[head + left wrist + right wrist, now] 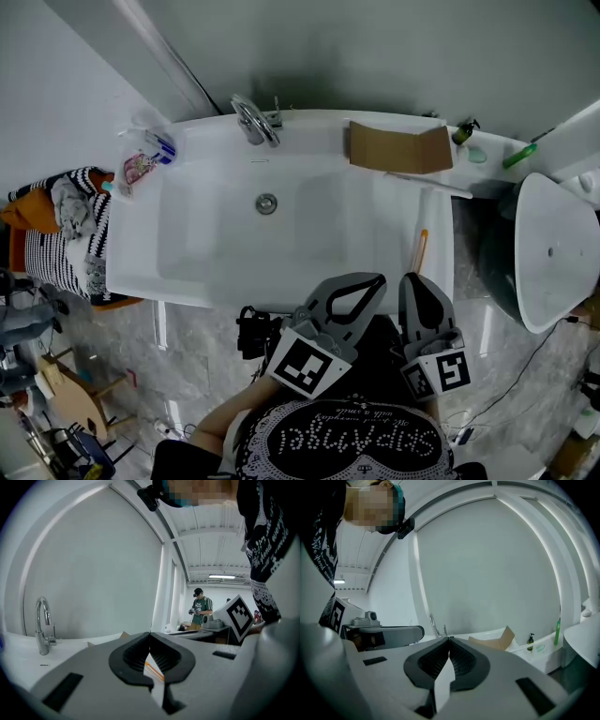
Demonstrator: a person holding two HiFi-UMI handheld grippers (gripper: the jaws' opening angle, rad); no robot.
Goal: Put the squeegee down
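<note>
The left gripper (pixel 379 278) and the right gripper (pixel 411 277) both have their jaws closed on nothing. Just beyond their tips, a slim orange-handled squeegee (pixel 421 249) lies on the glossy white bathtub's (pixel 131 267) ledge.

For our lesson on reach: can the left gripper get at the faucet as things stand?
Probably yes. The faucet stands on the tub's far rim, and only the tub's basin lies between it and the left gripper. Its jaws are shut, so they would have to open first.

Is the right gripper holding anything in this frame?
No, the right gripper has its jaws closed together with nothing between them.
</note>
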